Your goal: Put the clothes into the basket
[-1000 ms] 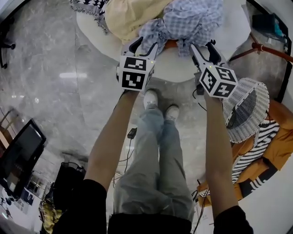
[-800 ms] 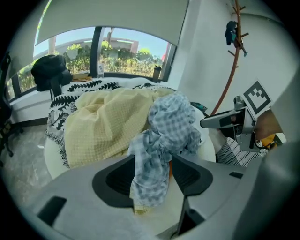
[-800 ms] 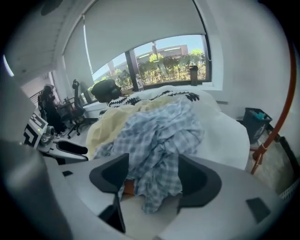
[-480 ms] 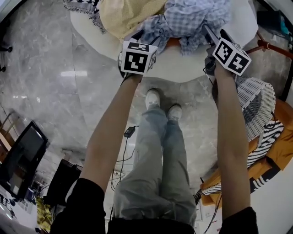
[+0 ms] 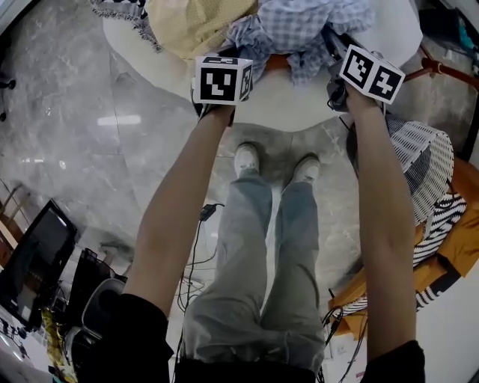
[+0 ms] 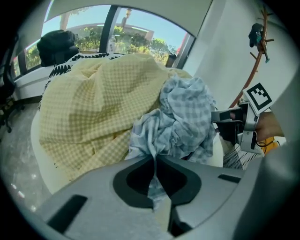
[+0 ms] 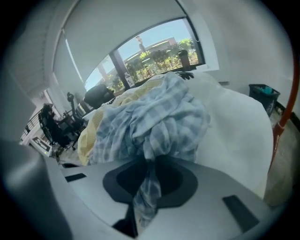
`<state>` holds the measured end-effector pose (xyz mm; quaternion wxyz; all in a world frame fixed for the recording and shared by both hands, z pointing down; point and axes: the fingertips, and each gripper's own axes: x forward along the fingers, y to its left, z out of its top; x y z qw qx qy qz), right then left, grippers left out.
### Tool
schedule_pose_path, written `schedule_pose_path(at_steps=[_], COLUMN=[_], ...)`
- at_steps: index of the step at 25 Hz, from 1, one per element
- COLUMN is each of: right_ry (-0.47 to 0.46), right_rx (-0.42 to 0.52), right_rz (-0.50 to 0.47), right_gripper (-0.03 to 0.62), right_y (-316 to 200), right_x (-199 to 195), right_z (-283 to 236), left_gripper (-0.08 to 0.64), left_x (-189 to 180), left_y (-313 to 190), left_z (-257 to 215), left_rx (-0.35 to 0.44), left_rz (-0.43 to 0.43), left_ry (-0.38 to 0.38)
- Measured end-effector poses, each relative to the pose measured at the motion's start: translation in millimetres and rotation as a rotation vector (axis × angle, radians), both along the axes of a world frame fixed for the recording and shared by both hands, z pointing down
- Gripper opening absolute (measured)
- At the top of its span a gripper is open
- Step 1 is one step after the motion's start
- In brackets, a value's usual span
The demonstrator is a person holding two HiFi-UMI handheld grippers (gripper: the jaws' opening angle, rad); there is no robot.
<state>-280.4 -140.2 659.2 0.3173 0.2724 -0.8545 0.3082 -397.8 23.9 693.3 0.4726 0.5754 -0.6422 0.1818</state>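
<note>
The crumpled, pale-blue checked shirt [image 6: 183, 117] lay beside a yellow checked cloth [image 6: 93, 108]. The left gripper [image 6: 154, 159] and right gripper [image 7: 149, 164] had just closed, each pinching its fabric.

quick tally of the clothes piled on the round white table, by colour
pale blue checked cloth: 1
yellow checked cloth: 1
black-and-white patterned cloth: 1
orange bit under the blue one, too hidden to identify: 1
total: 3 sure, 4 with the orange bit
</note>
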Motion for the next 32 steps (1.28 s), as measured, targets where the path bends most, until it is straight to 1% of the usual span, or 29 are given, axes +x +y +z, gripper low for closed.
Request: schedule_pose_path(at_steps=[1, 3, 4, 8, 12, 15, 19, 24, 29, 32], right_ry=[0.009, 0.003, -0.009, -0.089, -0.185, -0.251, -0.32, -0.403, -0.47, -0.517], right_rx=[0.004, -0.007, -0.019, -0.033, -0.03, -0.013, 0.031, 0.087, 0.159, 0.204], right_rz=[-0.031, -0.077, -0.091, -0.112, -0.078, -0.06, -0.064, -0.043, -0.026, 0.0], right_gripper=[0.042, 0.027, 0.025, 0.02, 0.018, 0.018, 0.017, 0.017, 0.017, 0.017], right_y=[2.9, 8.4, 12.3, 31.8, 50.3, 58.4, 67.7, 69.9, 60.3, 52.4], right_x=[0.0, -2.8, -3.6, 0.2, 8.5, 19.7, 35.7, 63.0, 105.1, 141.5], right_z=[-1.9, -7.8, -12.1, -43.1, -83.8, -121.9, -179.0, -247.3, -313.4, -356.5], left_gripper=[0.018, 0.018, 0.018, 0.018, 0.018, 0.017, 0.017, 0.017, 0.017, 0.017], left_x=[2.6, 7.4, 9.5, 21.3, 28.9, 33.5, 49.9, 76.2, 117.3, 150.4], left_y=[-1.7, -4.3, -3.9, -2.1, 4.6, 5.5, 4.7, -1.0, -18.9, -33.7], left_z=[-2.5, -10.6, -16.4, -49.8, -94.5, -135.3, -190.8, -259.1, -323.4, -363.7], left_rx=[0.012, 0.05, 0.065, 0.117, 0.185, 0.238, 0.298, 0.381, 0.469, 0.528], left_rz=[-0.011, -0.05, -0.065, -0.046, -0.099, -0.119, -0.085, -0.031, 0.04, 0.083], left_ry=[0.02, 0.089, 0.11, 0.105, 0.122, 0.107, 0.065, 0.028, 0.01, -0.001])
